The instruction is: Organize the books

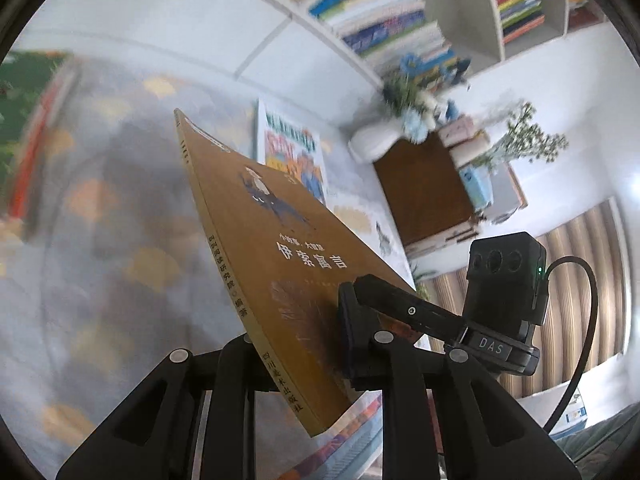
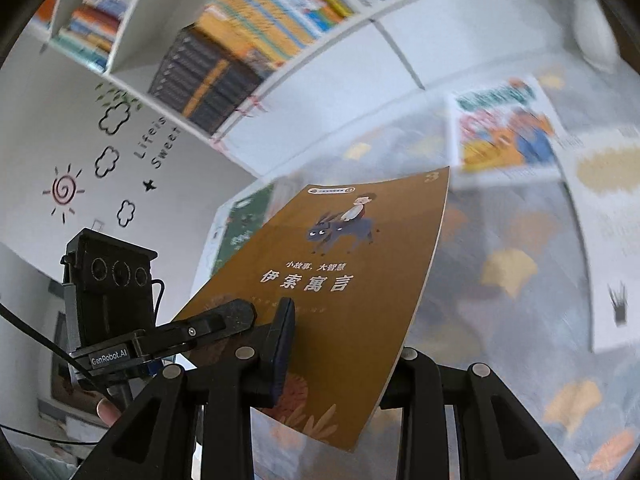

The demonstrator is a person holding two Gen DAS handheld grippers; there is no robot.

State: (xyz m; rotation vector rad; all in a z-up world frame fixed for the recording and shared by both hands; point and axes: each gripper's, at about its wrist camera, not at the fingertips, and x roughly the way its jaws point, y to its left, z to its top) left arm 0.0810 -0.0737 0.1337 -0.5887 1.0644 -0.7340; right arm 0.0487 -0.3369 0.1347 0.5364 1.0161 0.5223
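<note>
**Mia:** Looking right up close, what do you see first?

**Ben:** The left gripper [image 1: 296, 332]. Its two fingers are pinching the brown book [image 1: 256, 240] at the low end, by the spine.

**Mia:** And the other one?

**Ben:** The right gripper [image 2: 344, 348] is pinching the same book at the low end too. One pad presses on the front cover. The other finger is behind the book.

**Mia:** So where is the brown book?

**Ben:** Up in the air, held by both grippers. It is tilted, with its top end pointing away. It touches nothing else. The cover shows a boy riding a grey donkey.

**Mia:** What is under it?

**Ben:** A soft grey cloth [image 2: 500, 320] with orange patches. It looks blurry.

**Mia:** Are there more books on the cloth?

**Ben:** Yes. A green book [image 2: 248, 220] lies near the left edge of the cloth in the right wrist view. The brown book hides part of it. A picture book [image 2: 504, 128] lies flat by the far edge.

**Mia:** And past the cloth?

**Ben:** A white shelf [image 2: 360, 24] full of books, packed close together. On the wall beside it is a drawn sun [image 2: 64, 192] with clouds. The left wrist view shows a brown wooden table [image 1: 420, 188] with flowers [image 1: 408, 100] at its far end.
</note>
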